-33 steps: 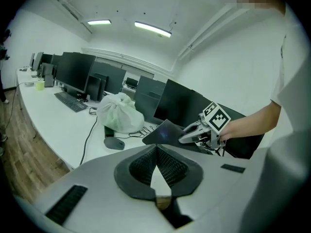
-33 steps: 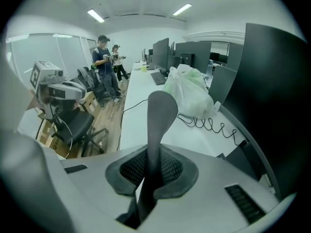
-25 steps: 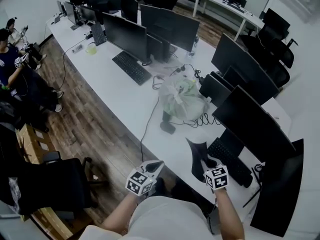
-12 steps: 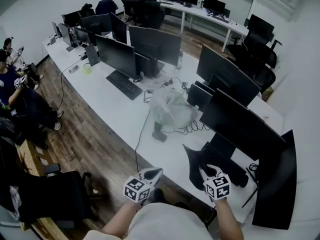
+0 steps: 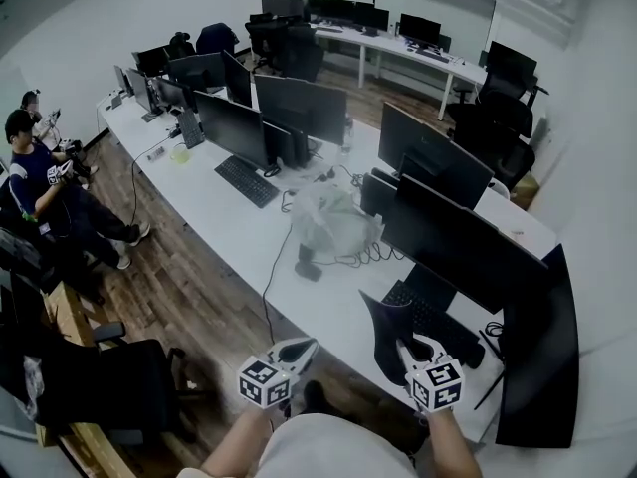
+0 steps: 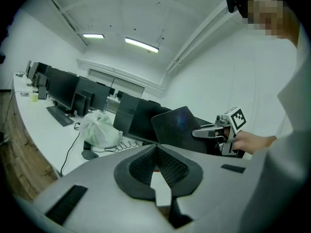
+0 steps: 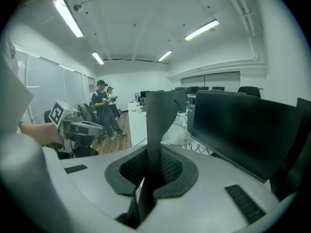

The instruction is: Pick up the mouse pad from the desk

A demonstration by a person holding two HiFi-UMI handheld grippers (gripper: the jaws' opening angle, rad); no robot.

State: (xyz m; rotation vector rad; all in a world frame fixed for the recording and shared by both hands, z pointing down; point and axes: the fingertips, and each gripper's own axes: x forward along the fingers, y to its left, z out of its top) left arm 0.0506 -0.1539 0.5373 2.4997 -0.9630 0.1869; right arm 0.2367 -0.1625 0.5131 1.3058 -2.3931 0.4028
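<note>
The mouse pad (image 5: 386, 329) is a thin dark sheet held upright, clear of the white desk (image 5: 318, 307), in front of the black keyboard (image 5: 438, 322). My right gripper (image 5: 408, 349) is shut on its near edge. In the right gripper view the pad (image 7: 158, 120) stands edge-on and curls upward from between the jaws of that gripper (image 7: 151, 166). My left gripper (image 5: 296, 350) hangs off the desk's near edge, to the pad's left, shut with nothing in it. In the left gripper view the left gripper's (image 6: 155, 152) pads meet, and beyond them the right gripper (image 6: 214, 130) holds the pad (image 6: 176, 127).
A row of dark monitors (image 5: 448, 242) runs along the desk, with a knotted plastic bag (image 5: 333, 217), loose cables (image 5: 363, 257) and a second keyboard (image 5: 244, 179). A black office chair (image 5: 90, 386) stands on the wooden floor at lower left. People (image 5: 45, 192) sit at the far left.
Both grippers have risen and drawn slightly back. The mouse pad has come up with the right gripper, farther from the desk and keyboard. The head view now takes in more of the room.
</note>
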